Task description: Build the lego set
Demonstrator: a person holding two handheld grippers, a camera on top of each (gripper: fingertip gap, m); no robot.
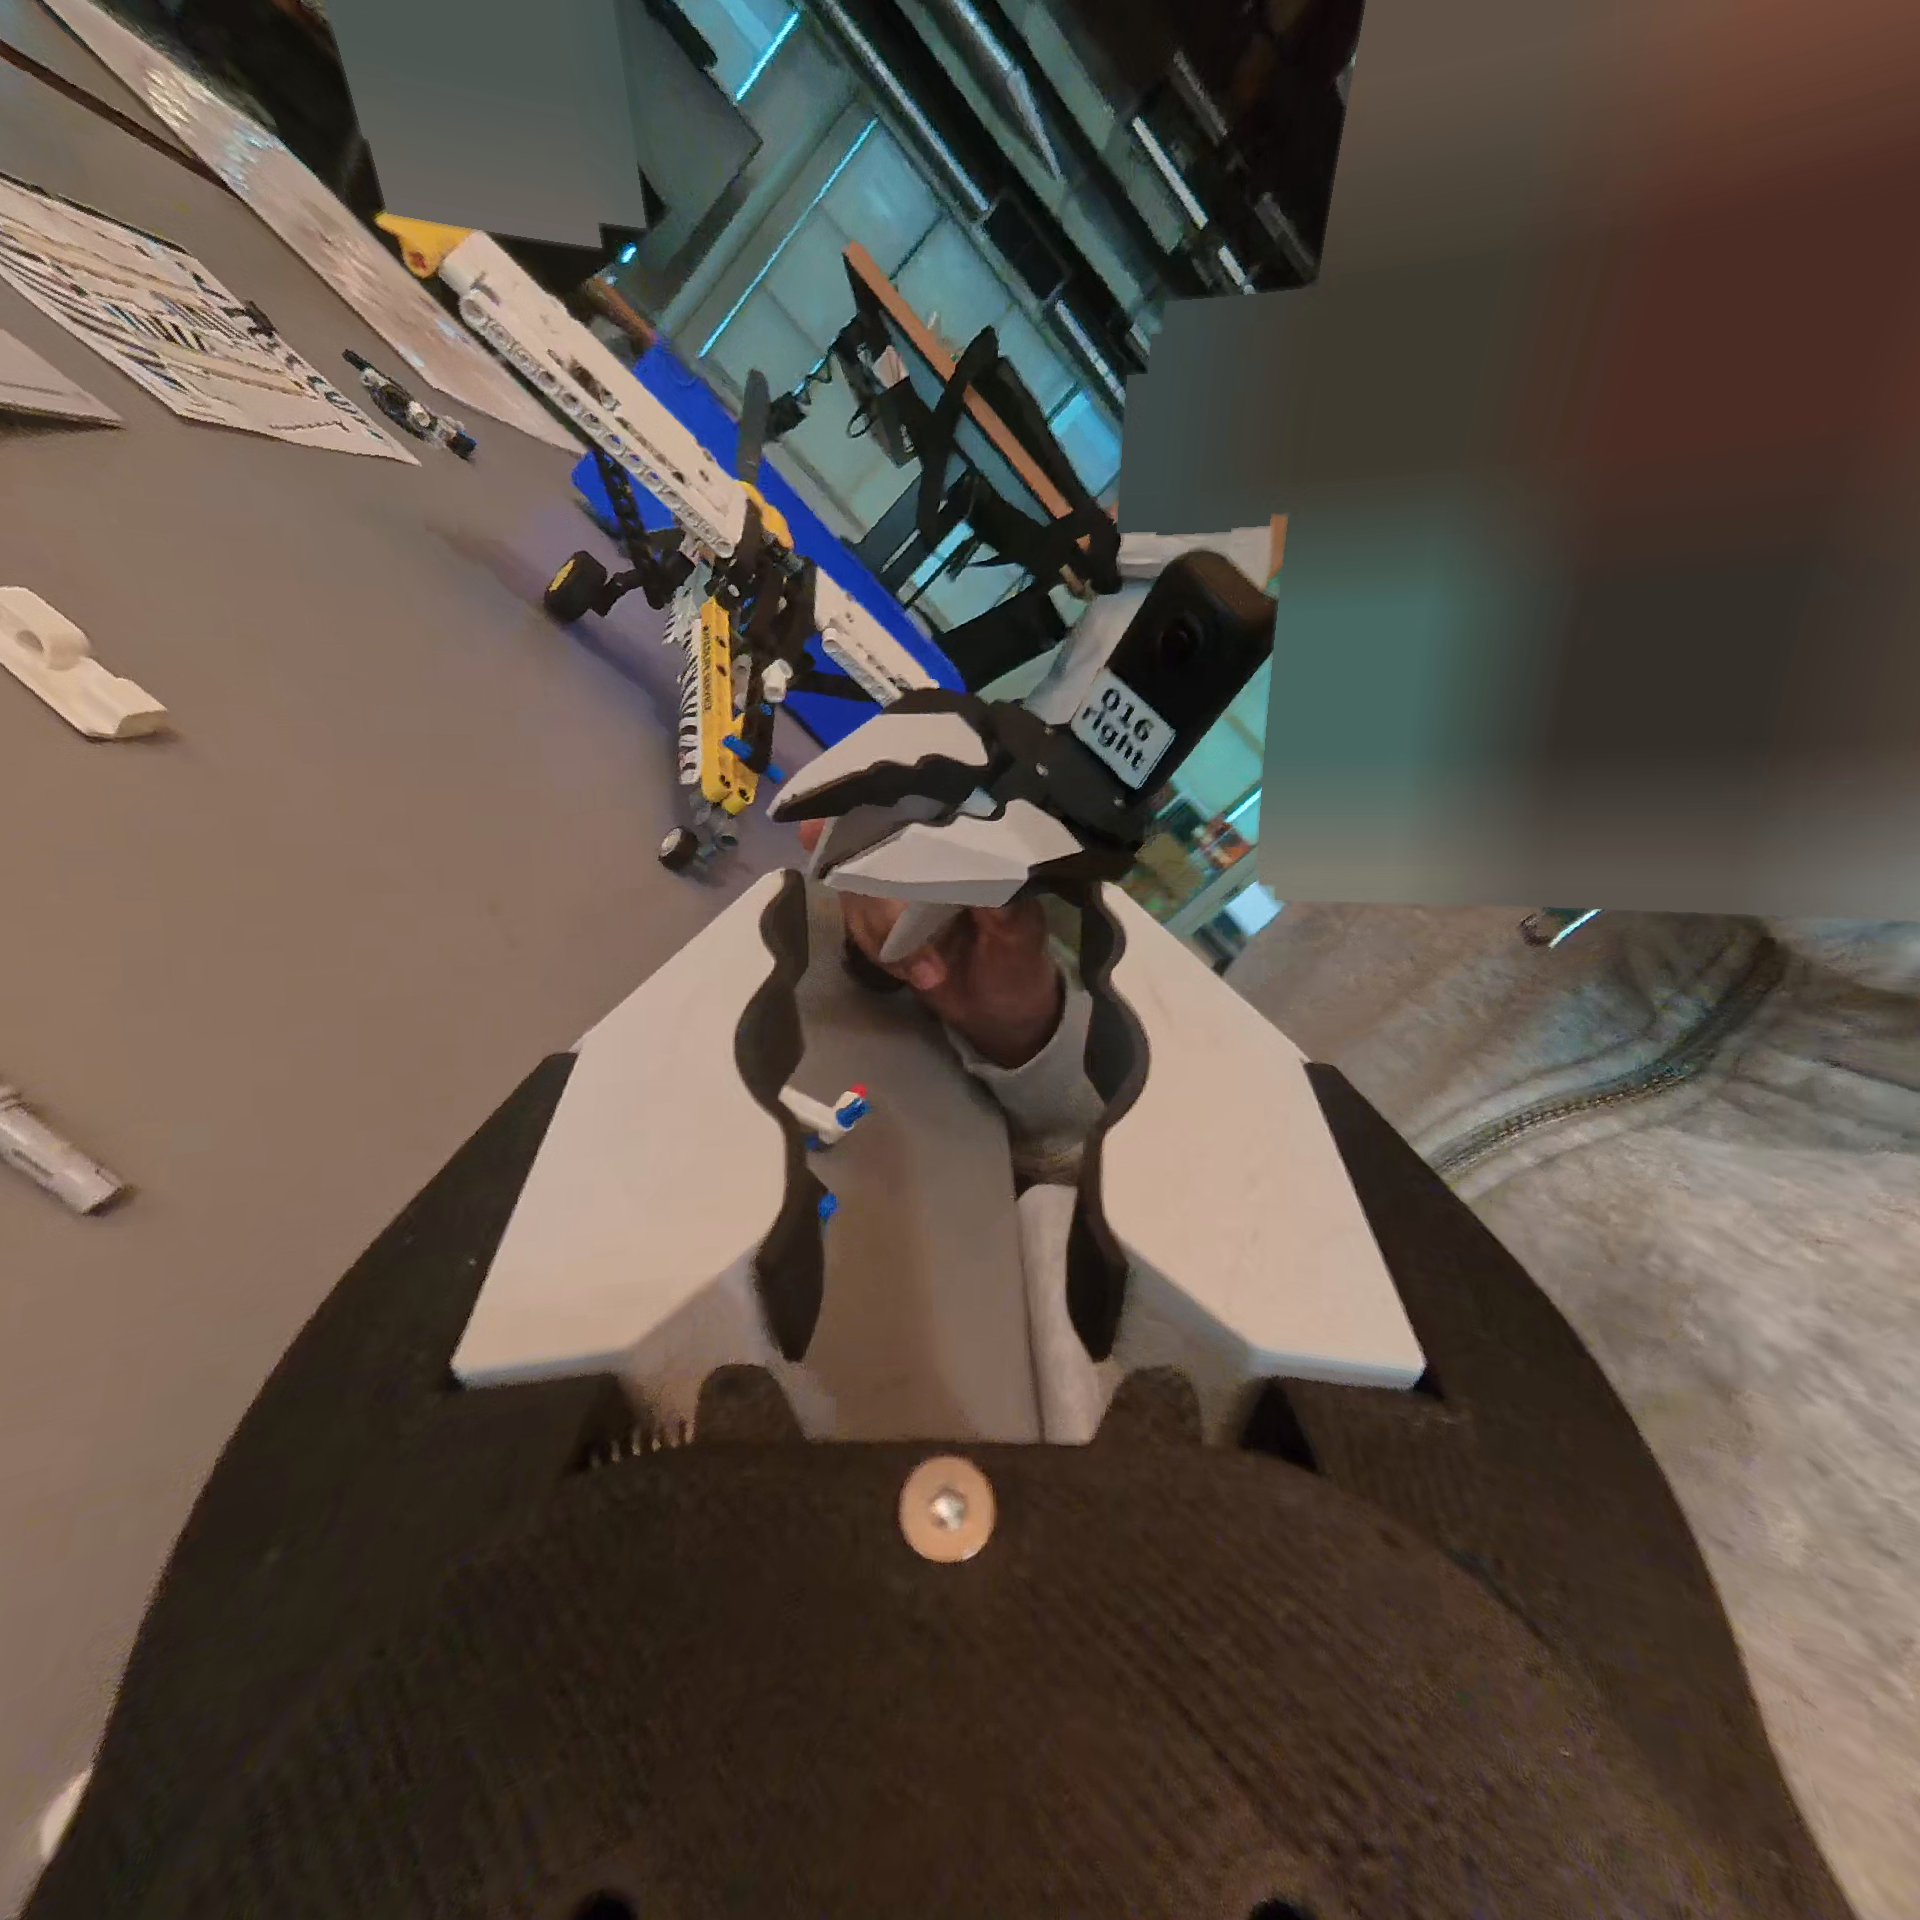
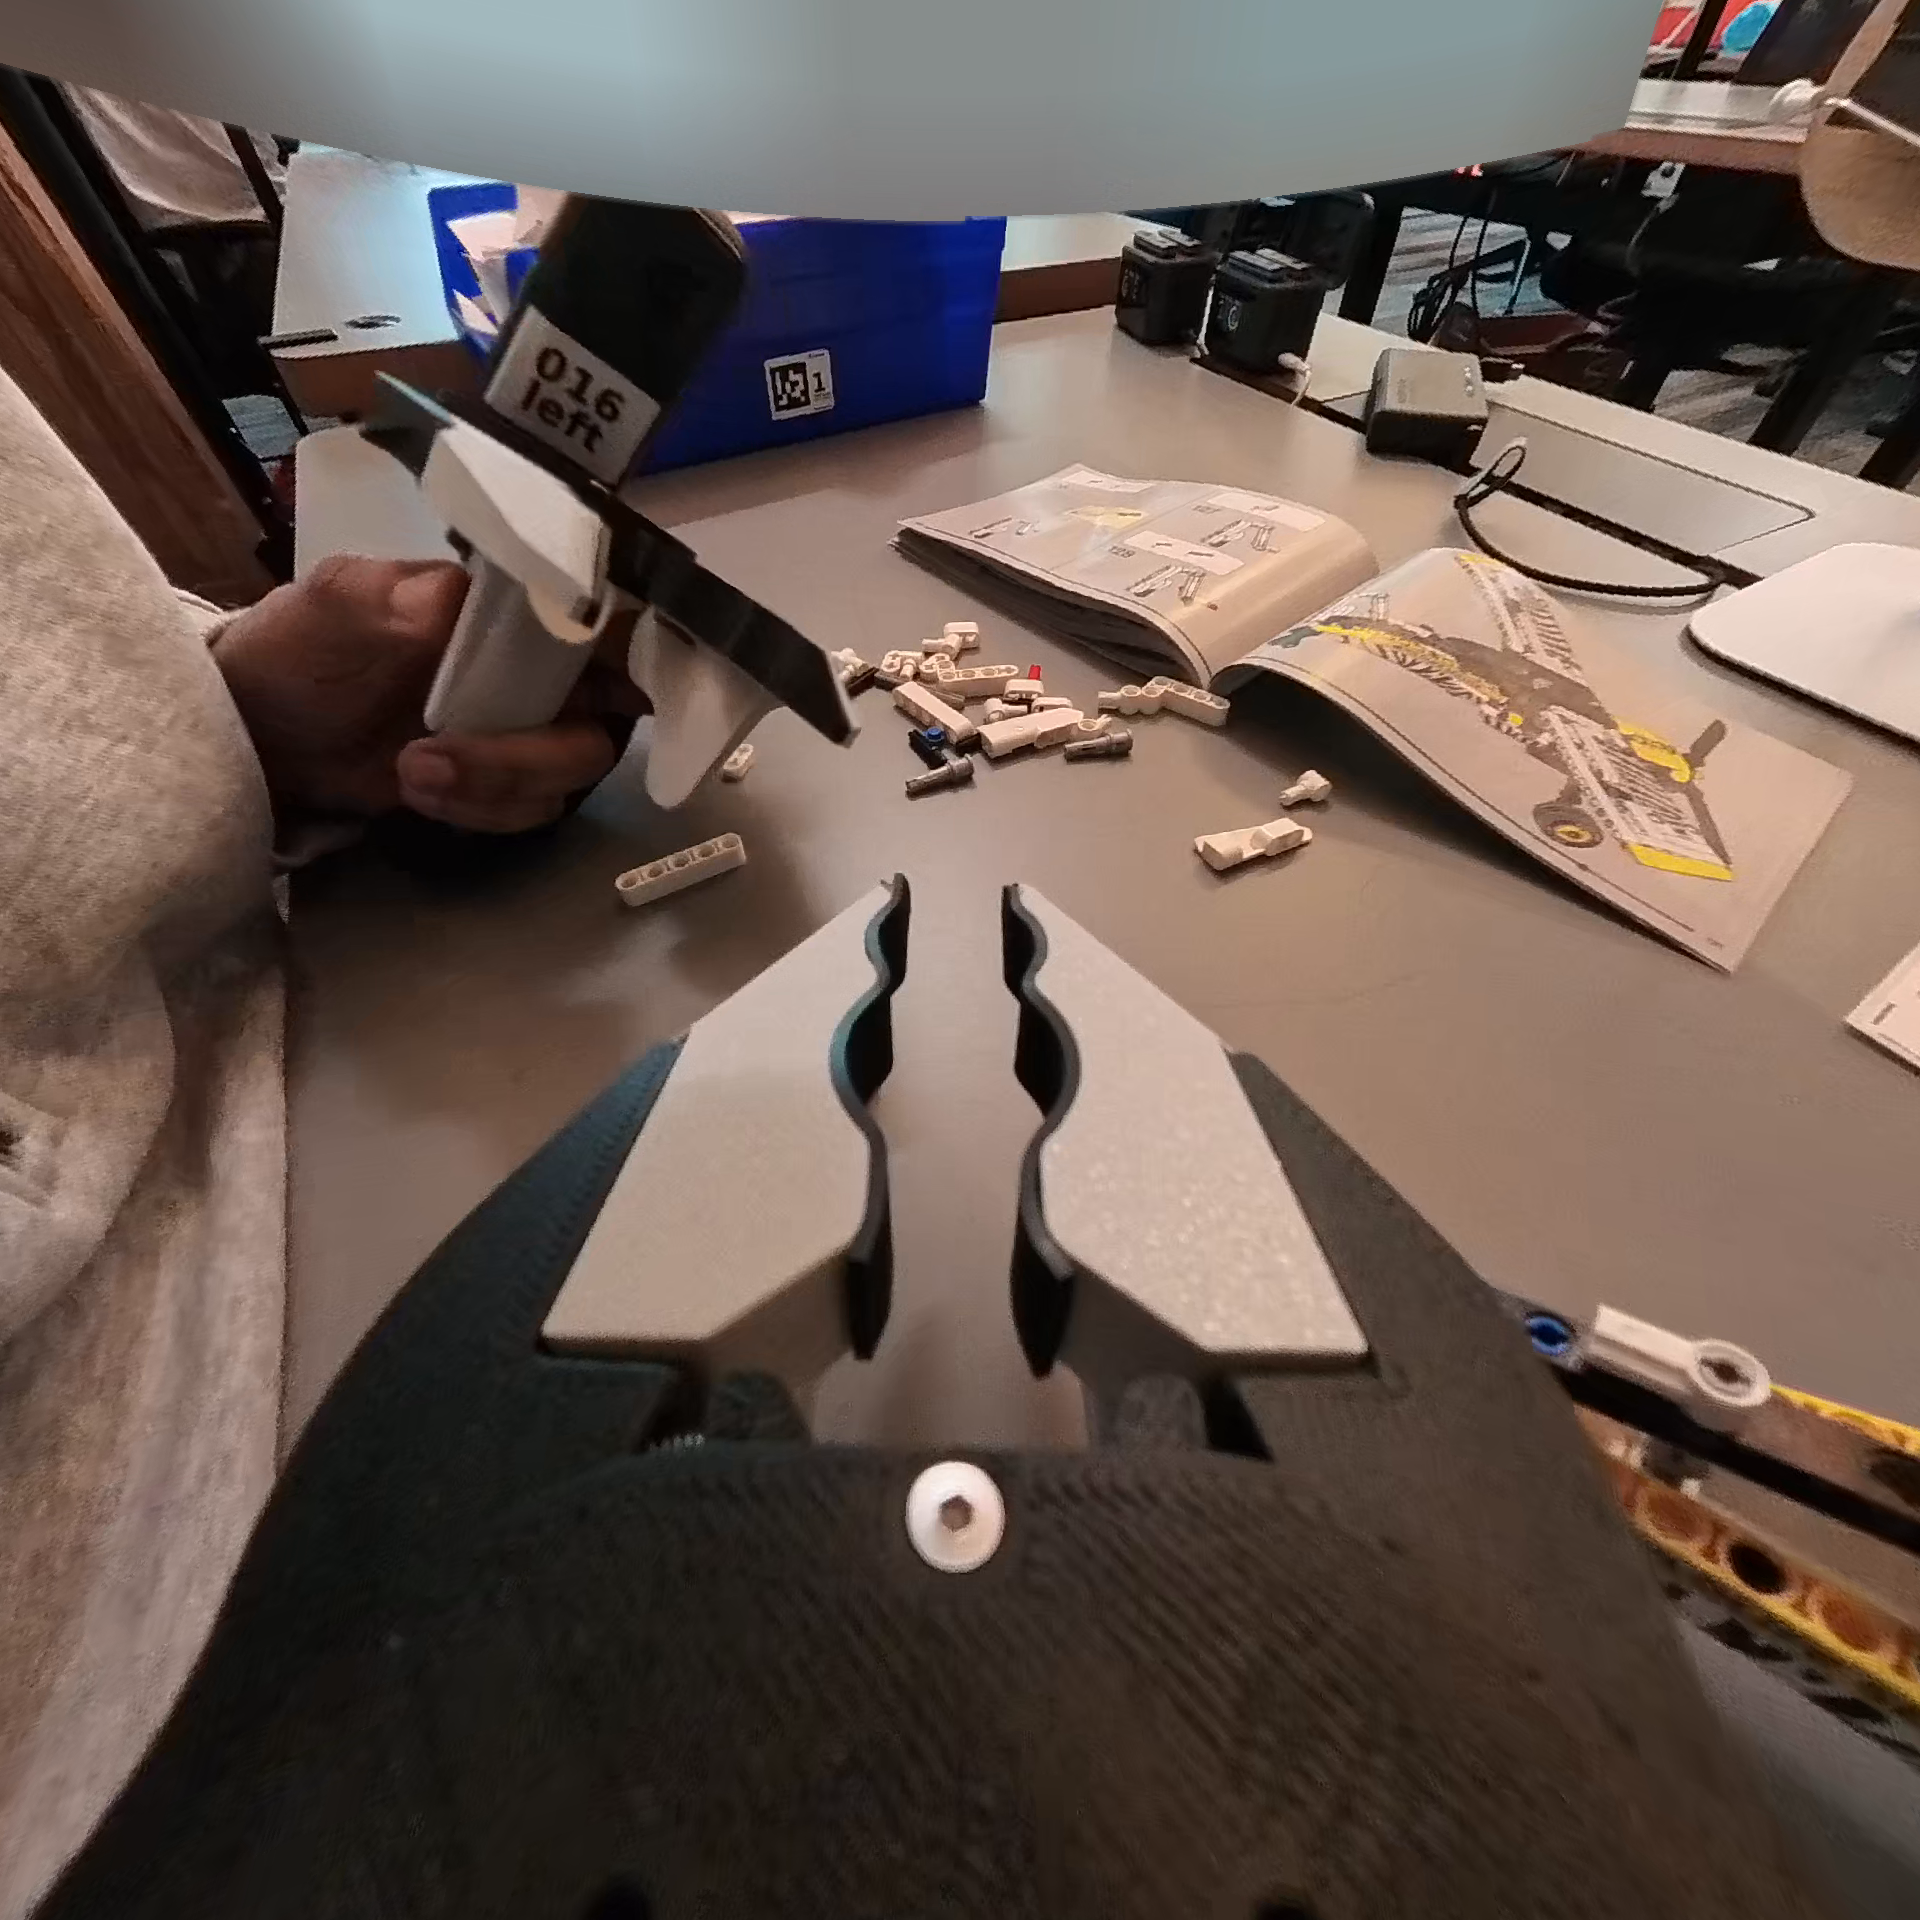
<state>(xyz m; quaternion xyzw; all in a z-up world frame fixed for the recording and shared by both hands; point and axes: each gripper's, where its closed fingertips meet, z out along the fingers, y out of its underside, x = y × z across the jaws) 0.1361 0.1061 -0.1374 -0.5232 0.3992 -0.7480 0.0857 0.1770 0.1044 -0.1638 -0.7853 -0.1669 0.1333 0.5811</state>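
Note:
My left gripper [image 1: 940, 904] is open wide and empty, held above the grey table [image 1: 312, 935]. Between its fingers a small white piece with blue and red pins [image 1: 831, 1112] lies on the table. My right gripper [image 2: 954, 888] is open with a narrow gap and empty; it also shows in the left wrist view [image 1: 821, 831], just beyond the left fingertips. The partly built yellow, white and black plane model [image 1: 717, 623] stands further off. In the right wrist view the left gripper [image 2: 842, 707] hovers beside a pile of loose white and grey pieces [image 2: 987, 696]. A white beam [image 2: 681, 868] lies nearer.
An open instruction booklet [image 2: 1299, 644] lies right of the pile. A blue bin [image 2: 831, 312] stands at the back. Black chargers [image 2: 1423, 400] and a cable sit far right. Part of the yellow model [image 2: 1766, 1538] is at the lower right. A person's grey sleeve [image 2: 104, 935] fills the left. The gap from one gripper's tips to the other's is roughly 6 cm.

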